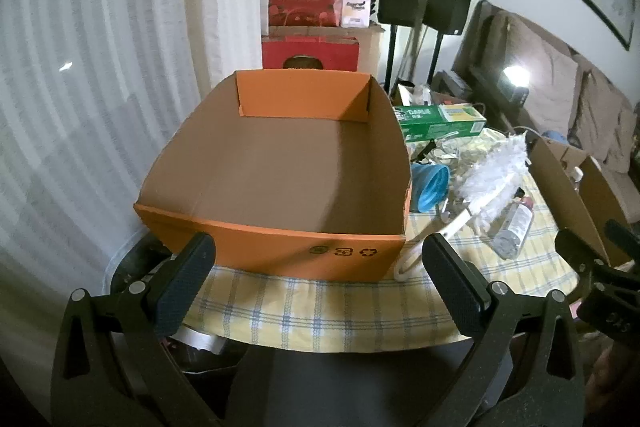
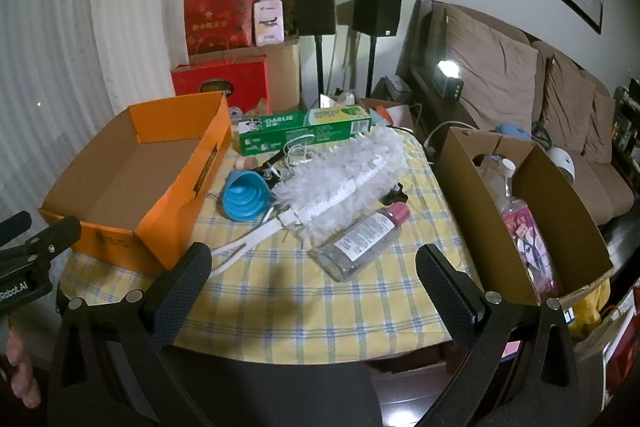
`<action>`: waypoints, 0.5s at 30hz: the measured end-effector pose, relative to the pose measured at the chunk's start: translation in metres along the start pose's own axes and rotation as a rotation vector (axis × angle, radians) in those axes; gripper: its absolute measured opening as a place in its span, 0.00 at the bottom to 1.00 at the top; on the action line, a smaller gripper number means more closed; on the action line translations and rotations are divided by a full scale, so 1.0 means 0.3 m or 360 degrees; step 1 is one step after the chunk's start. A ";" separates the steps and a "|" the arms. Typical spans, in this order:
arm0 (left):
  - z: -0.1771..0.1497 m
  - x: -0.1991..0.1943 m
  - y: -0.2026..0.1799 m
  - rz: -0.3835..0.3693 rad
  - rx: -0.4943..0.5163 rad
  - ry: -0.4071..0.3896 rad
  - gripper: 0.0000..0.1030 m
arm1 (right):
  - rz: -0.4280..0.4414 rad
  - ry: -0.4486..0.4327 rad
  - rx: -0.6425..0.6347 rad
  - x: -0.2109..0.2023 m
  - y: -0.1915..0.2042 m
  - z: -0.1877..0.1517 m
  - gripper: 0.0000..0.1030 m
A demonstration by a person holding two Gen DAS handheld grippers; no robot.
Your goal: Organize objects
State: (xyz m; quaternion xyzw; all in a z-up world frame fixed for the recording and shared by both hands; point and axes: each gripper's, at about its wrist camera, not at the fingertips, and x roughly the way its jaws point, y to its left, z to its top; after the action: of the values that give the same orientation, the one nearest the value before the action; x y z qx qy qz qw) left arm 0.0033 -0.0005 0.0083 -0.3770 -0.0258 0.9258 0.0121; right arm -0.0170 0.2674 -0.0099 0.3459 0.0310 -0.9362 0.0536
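An empty orange cardboard box (image 1: 276, 167) (image 2: 132, 179) stands on the left of the checked tablecloth. Right of it lie a blue collapsible funnel (image 2: 244, 197) (image 1: 430, 187), a white fluffy duster (image 2: 340, 183) (image 1: 492, 171), a clear bottle with a pink cap (image 2: 364, 239) (image 1: 514, 227) and a green Darlie toothpaste carton (image 2: 304, 131) (image 1: 440, 121). My left gripper (image 1: 318, 259) is open, hanging just before the orange box's near wall. My right gripper (image 2: 314, 267) is open above the cloth, short of the bottle. Nothing sits between either pair of fingers.
A brown cardboard box (image 2: 468, 203) (image 1: 568, 187) at the table's right edge holds a bottle and pink packets. White cables tangle behind the funnel. Red gift bags (image 2: 220, 23), two black speakers (image 2: 314, 5) and a brown sofa (image 2: 520, 83) lie beyond. A hand shows at the lower left of the right wrist view.
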 end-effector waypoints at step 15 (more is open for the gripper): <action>-0.008 -0.005 -0.002 0.0019 0.0010 -0.0003 1.00 | -0.0001 -0.0004 -0.0003 0.001 -0.001 -0.003 1.00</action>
State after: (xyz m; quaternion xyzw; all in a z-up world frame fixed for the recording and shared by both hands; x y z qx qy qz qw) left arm 0.0062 0.0000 0.0077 -0.3763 -0.0207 0.9262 0.0076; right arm -0.0168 0.2678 -0.0109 0.3446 0.0318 -0.9367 0.0538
